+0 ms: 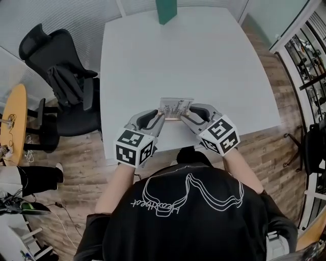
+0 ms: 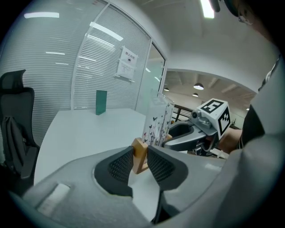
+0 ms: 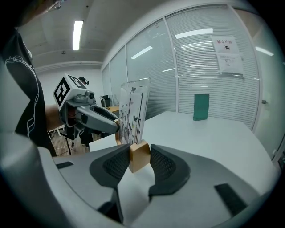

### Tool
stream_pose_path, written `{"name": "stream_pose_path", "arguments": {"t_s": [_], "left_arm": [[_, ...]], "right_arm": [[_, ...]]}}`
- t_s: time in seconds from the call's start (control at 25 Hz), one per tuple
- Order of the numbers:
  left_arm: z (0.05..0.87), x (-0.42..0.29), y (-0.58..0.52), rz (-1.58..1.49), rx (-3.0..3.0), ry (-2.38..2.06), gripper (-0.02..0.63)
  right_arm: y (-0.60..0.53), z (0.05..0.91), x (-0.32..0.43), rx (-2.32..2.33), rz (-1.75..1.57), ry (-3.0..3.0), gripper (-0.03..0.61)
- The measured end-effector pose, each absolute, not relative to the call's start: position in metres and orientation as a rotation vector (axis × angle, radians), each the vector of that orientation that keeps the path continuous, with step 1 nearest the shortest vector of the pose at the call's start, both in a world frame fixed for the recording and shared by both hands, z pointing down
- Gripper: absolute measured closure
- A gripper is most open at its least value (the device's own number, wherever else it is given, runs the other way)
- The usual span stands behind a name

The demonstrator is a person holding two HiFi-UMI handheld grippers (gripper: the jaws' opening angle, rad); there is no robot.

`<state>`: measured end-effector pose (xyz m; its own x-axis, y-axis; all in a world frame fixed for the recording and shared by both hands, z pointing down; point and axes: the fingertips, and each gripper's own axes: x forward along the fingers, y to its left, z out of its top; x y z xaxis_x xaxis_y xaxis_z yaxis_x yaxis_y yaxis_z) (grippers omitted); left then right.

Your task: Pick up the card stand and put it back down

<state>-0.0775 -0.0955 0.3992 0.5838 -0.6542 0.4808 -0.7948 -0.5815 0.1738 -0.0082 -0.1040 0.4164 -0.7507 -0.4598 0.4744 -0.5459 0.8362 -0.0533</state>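
Observation:
The card stand [image 1: 176, 108] is a clear upright panel printed with small dark figures, set in a light wooden base. It is near the front edge of the white table [image 1: 193, 61]. My left gripper [image 1: 162, 118] is shut on the left end of the wooden base [image 2: 140, 156]. My right gripper [image 1: 183, 118] is shut on the right end [image 3: 139, 156]. The printed panel [image 2: 156, 124] rises just beyond the left jaws, and it also shows above the right jaws [image 3: 133, 113]. Whether the base rests on the table or hangs just above it I cannot tell.
A teal block [image 1: 166, 10] stands at the table's far edge. A black office chair [image 1: 61, 81] sits to the left of the table, with a round yellow table [image 1: 12, 117] beyond it. Shelving [image 1: 310, 66] lines the right side. Glass walls with blinds are behind.

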Motion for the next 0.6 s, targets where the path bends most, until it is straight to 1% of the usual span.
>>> {"name": "stream_pose_path", "arguments": {"t_s": [0.6], "left_arm": [[0.392,-0.071,-0.081,0.486,2.447,-1.131,0.511]], "right_arm": [[-0.09,0.404,0.001,0.79,0.262,-2.57,0.436]]}}
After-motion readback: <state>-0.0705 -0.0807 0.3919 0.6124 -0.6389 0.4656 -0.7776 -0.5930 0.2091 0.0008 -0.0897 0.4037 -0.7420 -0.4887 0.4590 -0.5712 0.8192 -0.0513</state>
